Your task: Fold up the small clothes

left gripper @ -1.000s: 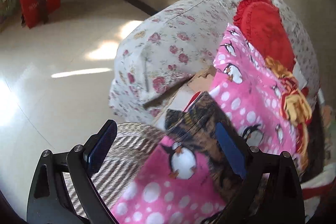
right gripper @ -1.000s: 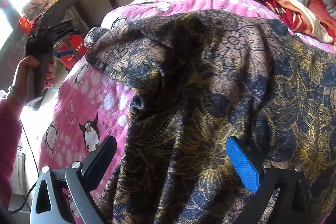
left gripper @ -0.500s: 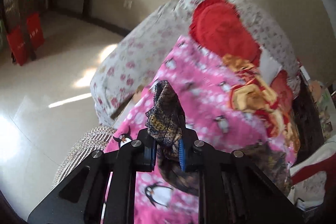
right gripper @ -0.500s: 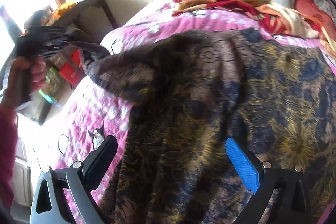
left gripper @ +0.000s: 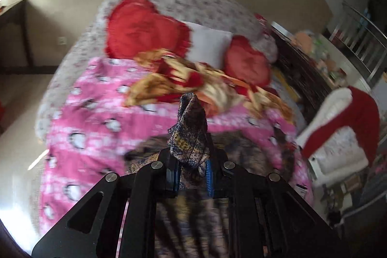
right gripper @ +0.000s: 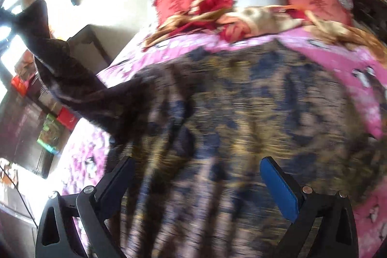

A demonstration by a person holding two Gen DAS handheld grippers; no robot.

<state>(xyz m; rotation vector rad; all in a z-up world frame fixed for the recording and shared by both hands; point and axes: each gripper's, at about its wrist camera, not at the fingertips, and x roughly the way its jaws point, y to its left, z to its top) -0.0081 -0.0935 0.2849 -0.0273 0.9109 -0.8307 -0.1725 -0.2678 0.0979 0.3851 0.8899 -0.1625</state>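
Note:
A dark blue and gold patterned garment lies spread on the pink penguin blanket of a bed. My left gripper is shut on one corner of the garment, and a bunch of cloth sticks up between its pads. In the right wrist view that corner is stretched up and away to the upper left. My right gripper hangs open just above the near part of the garment, with nothing pressed between its fingers. Both views are blurred by motion.
Red heart-shaped cushions, a white pillow and a red-and-gold cloth lie at the bed's head. A white and red chair stands to the right. A dark desk and shelves stand left of the bed.
My left gripper went from open to shut on the garment's corner and lifted it high, swinging over the bed. The right gripper stayed open and shifted over the cloth.

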